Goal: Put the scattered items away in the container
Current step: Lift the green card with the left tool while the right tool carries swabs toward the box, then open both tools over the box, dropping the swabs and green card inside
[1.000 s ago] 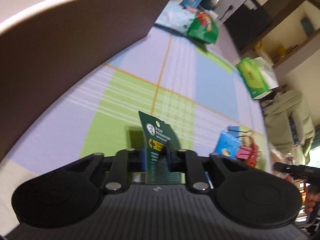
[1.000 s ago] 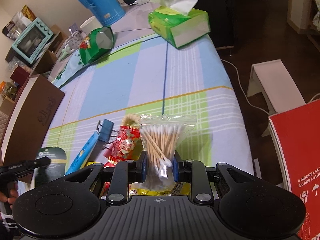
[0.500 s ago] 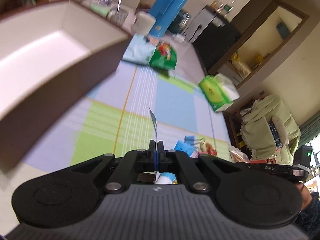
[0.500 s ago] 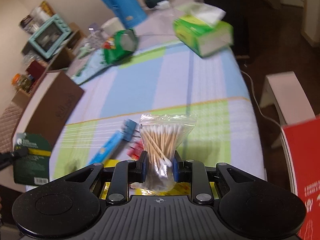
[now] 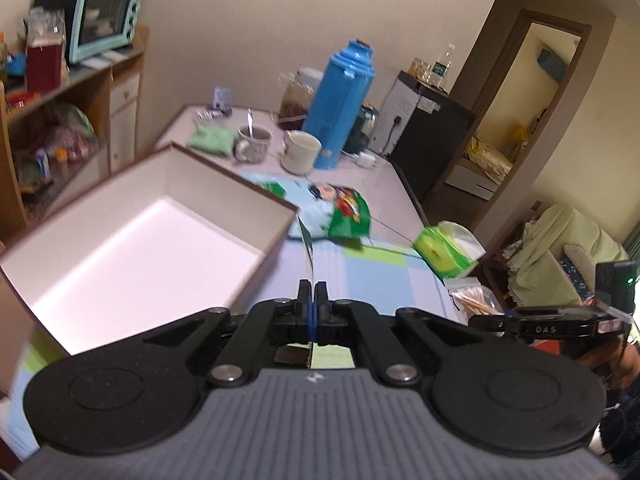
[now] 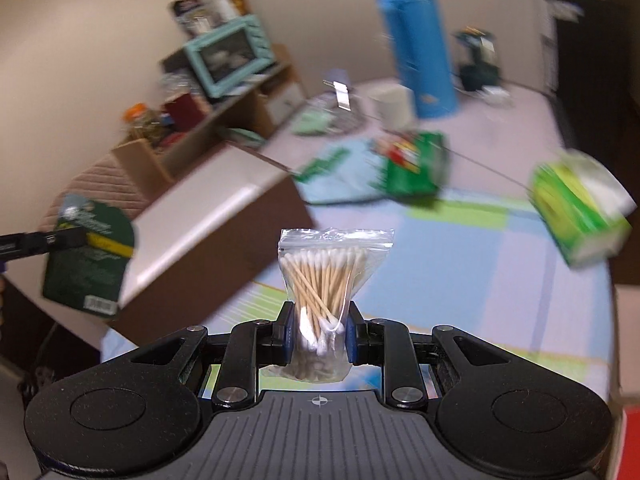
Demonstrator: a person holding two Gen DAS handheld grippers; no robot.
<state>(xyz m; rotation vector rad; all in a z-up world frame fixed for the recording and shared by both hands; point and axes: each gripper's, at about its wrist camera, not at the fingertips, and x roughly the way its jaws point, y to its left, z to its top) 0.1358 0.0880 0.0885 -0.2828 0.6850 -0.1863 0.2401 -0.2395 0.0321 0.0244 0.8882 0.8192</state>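
Above the checked table [image 5: 372,276], the left gripper [image 5: 311,292] is clamped on a flat dark-green card packet [image 6: 90,256], seen edge-on from its own camera, just beside the open brown cardboard box with white lining [image 5: 132,252]. The right gripper [image 6: 318,330] pinches a clear zip bag of wooden cotton swabs [image 6: 324,276], also held aloft. Judged step: carrying both items to the box; next, position each over the opening, then release. The visible box floor is bare.
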